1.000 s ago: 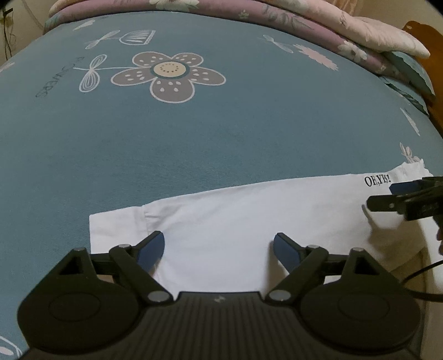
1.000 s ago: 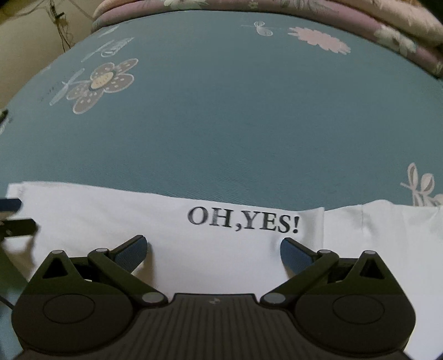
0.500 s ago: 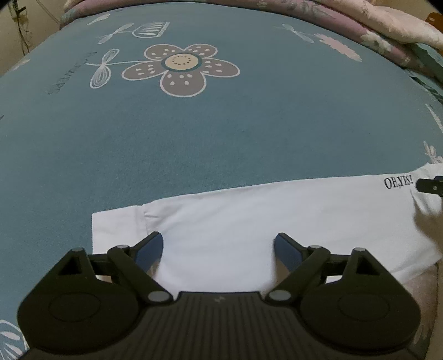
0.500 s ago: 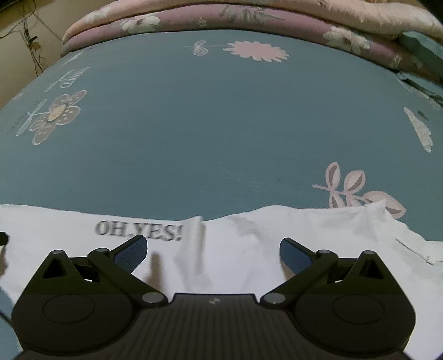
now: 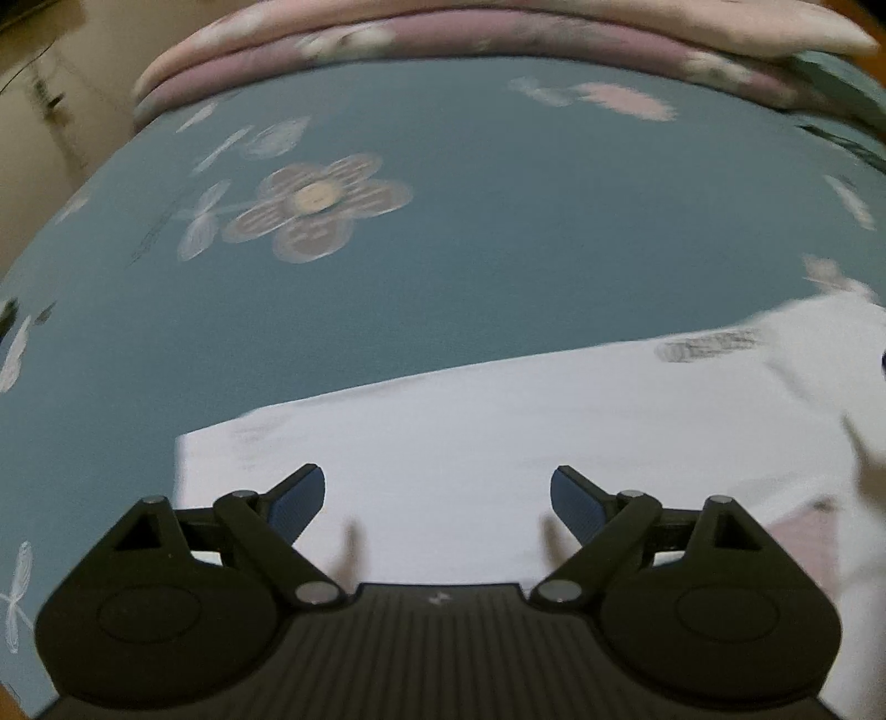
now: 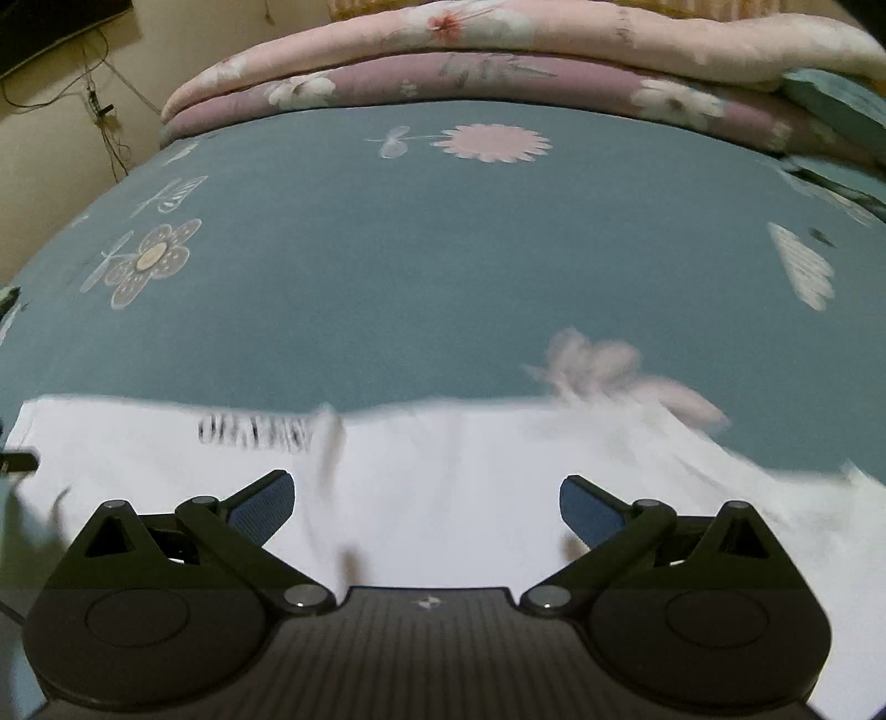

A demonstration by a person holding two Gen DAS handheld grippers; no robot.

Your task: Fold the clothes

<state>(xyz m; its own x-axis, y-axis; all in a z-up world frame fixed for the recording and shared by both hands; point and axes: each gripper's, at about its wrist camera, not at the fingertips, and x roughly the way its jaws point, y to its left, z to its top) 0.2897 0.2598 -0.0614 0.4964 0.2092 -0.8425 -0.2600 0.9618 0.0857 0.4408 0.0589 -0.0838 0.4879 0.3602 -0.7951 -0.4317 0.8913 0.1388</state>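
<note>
Jaws of both grippers stay spread, having shifted rightward along the white shirt.

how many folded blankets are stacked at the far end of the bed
2. A cream floral blanket lies on top, and a mauve floral blanket lies directly beneath it, both along the bed's far edge. More may be hidden behind them.

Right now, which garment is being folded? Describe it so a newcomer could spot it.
On the blue flowered bedsheet, look along its near edge, below the stacked quilts. The white T-shirt lies flat there, the only plain white cloth, with blurred black lettering.
</note>
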